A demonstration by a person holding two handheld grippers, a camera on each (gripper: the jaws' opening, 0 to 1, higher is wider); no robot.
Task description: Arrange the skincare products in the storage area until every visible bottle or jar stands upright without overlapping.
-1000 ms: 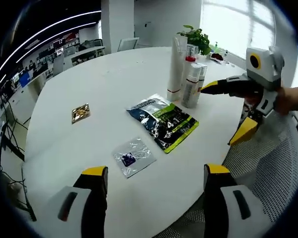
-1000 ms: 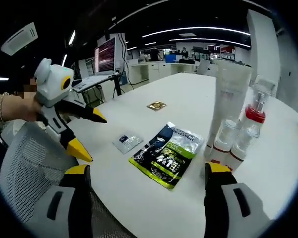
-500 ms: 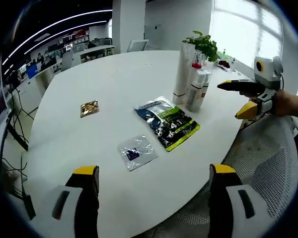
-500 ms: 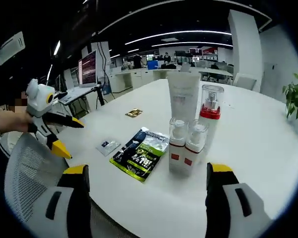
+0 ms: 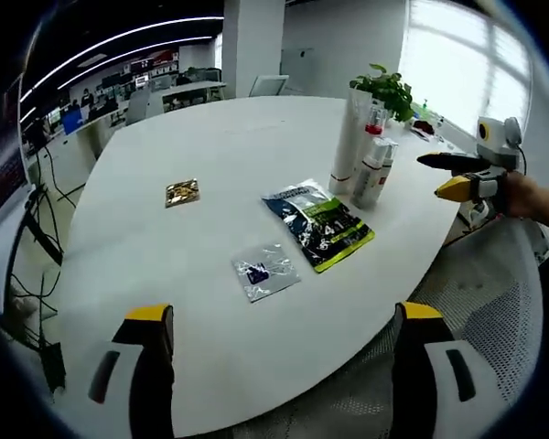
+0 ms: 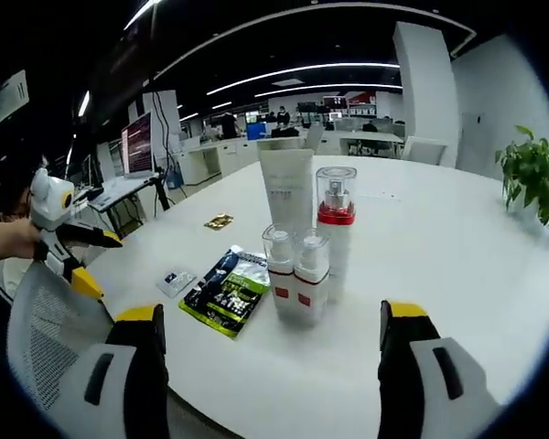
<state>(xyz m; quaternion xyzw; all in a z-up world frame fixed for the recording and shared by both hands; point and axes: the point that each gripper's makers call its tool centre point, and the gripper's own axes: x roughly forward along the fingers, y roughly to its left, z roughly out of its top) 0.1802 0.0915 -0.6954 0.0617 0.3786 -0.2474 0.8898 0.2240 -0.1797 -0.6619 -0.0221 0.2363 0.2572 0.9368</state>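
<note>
In the right gripper view, the right gripper (image 6: 273, 366) hangs released above the near edge of the white desk (image 6: 457, 247), its jaws spread wide with nothing between them. Straight ahead of it, a little to its left of centre, the skincare products stand upright in a tight cluster: a tall white tube (image 6: 286, 194) at the back, a red-collared pump bottle (image 6: 335, 229) just beside it, and two small clear-capped bottles (image 6: 296, 283) in front, touching or nearly touching each other. Left of that cluster, flat on the desk, lie a dark green-and-yellow sachet (image 6: 224, 291), a small clear packet (image 6: 176, 281) and, farther off, a small gold packet (image 6: 219, 221). A potted plant (image 6: 532, 172) stands far off to the right.

In the left gripper view, the left gripper (image 5: 280, 370) is likewise released, jaws wide apart over the desk edge and a mesh chair (image 5: 476, 302). The bottles stand ahead and to its right, and the sachet, clear packet and gold packet lie ahead, between the jaws' lines. The right gripper comes in from the right, held in a hand (image 5: 529, 195), near the bottles but apart from them.
</note>
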